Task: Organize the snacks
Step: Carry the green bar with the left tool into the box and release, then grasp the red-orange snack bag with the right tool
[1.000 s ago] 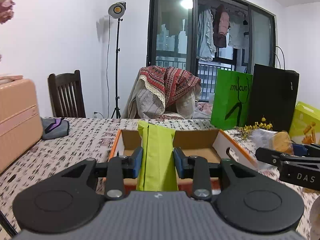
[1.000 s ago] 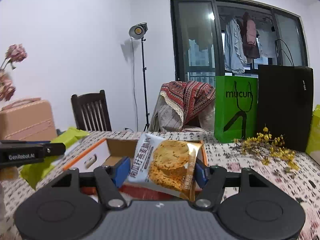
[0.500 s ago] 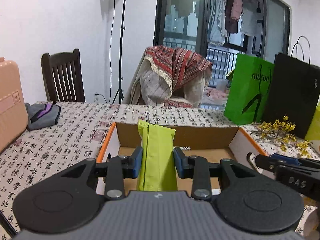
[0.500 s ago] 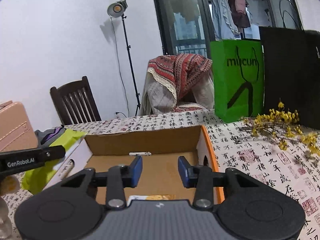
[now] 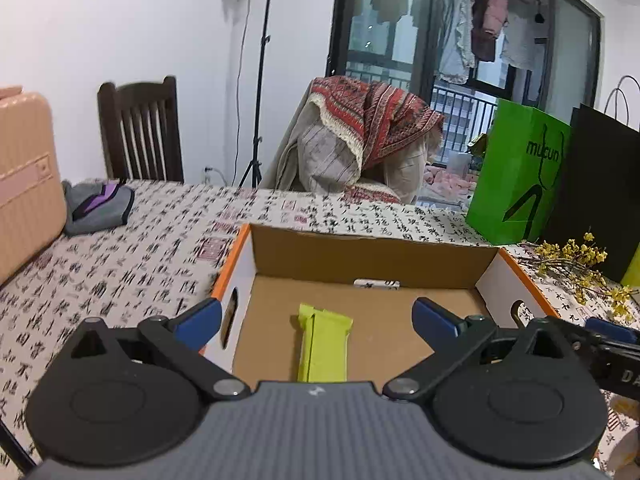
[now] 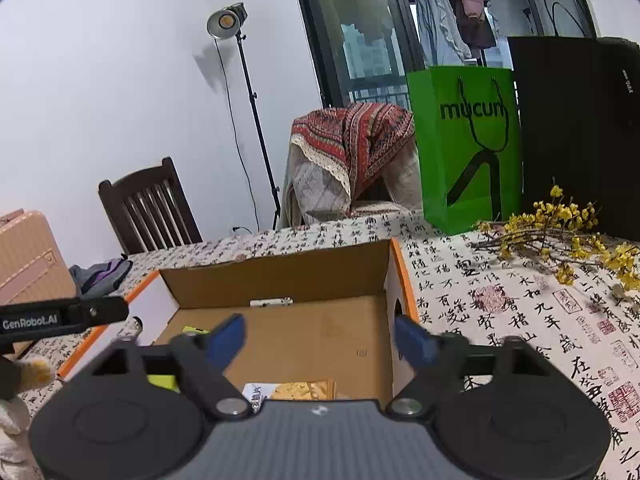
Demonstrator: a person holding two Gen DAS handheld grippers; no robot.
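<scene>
An open cardboard box [image 5: 372, 252] with orange-edged white sides sits on the table. A lime-green snack packet [image 5: 324, 344] lies flat on its floor, below my left gripper [image 5: 316, 316]. That gripper's jaws are opening wide and touch nothing. In the right wrist view a cookie packet [image 6: 296, 390] lies on the box floor [image 6: 304, 332] by the near wall, half hidden by the gripper body. My right gripper [image 6: 320, 338] hangs over it with its jaws opening and nothing between them. The green packet [image 6: 192, 330] peeks out on the left.
A green paper bag [image 5: 516, 176] and a black bag [image 5: 600, 196] stand behind the box on the right, with yellow flower sprigs [image 6: 560, 236] in front of them. On the left are a pink suitcase [image 5: 24, 176] and a grey-purple pouch [image 5: 96, 208]. A chair [image 5: 140, 128] stands beyond the table.
Both grippers came forward and down over the box. The left one let go of the green packet, which now lies on the box floor. The right one dropped the cookie packet and spread wide.
</scene>
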